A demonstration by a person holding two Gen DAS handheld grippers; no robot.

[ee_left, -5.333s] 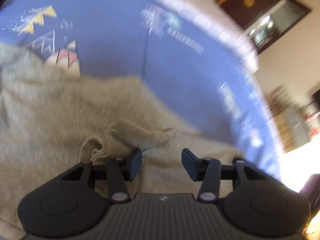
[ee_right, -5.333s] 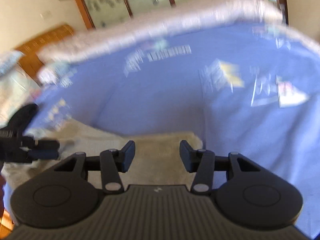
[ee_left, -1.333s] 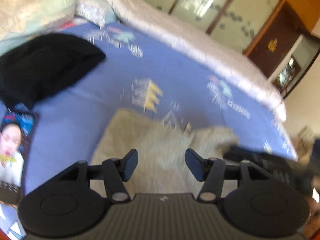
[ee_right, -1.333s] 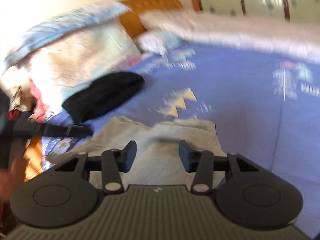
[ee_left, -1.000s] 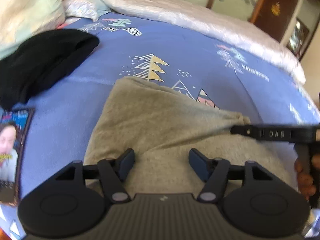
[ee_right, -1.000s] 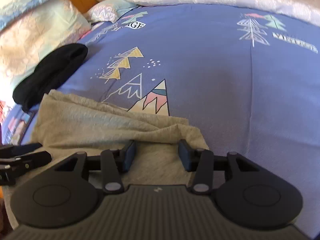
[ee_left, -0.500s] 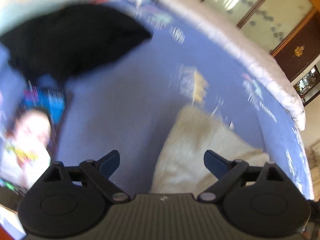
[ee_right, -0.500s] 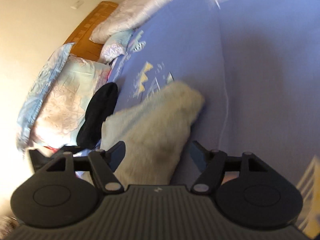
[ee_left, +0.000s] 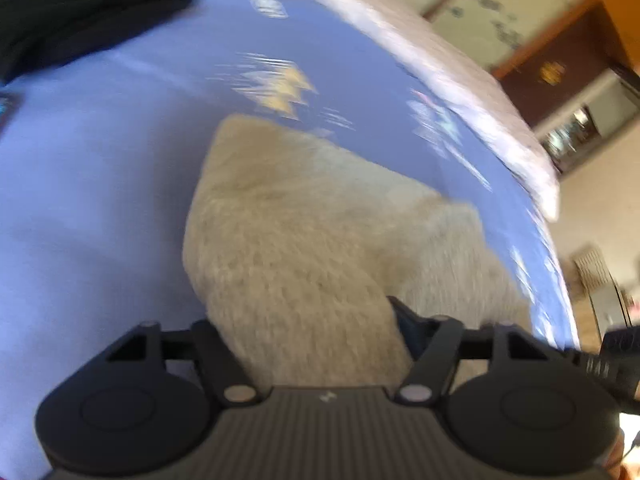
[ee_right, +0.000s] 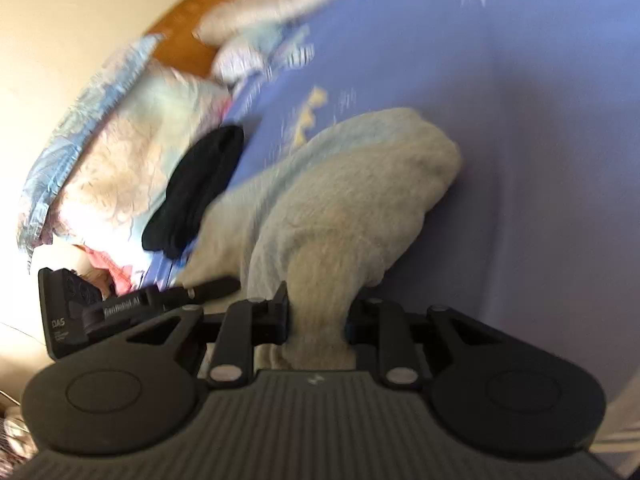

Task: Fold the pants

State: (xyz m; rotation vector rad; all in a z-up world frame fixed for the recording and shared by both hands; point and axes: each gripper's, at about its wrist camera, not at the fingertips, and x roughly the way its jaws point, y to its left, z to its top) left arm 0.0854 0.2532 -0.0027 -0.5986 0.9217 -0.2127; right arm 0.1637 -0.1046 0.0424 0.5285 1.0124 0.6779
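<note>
Clearly soft and limp, the beige fleecy knit pants [ee_right: 340, 208] lie bunched on the blue printed bedsheet [ee_right: 540, 140] ahead of both tools, the right gripper [ee_right: 316, 320] clenched on a fold, the left gripper [ee_left: 312, 340] having just closed around thick cloth (best taken at an edge).

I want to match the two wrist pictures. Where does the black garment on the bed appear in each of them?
Left wrist view: the black garment fills the top left corner, on the blue bedsheet.
Right wrist view: it lies left of centre, between the pillows and the beige pants.
Shared landmark: the beige pants, which reach down between the fingers in both views.
</note>
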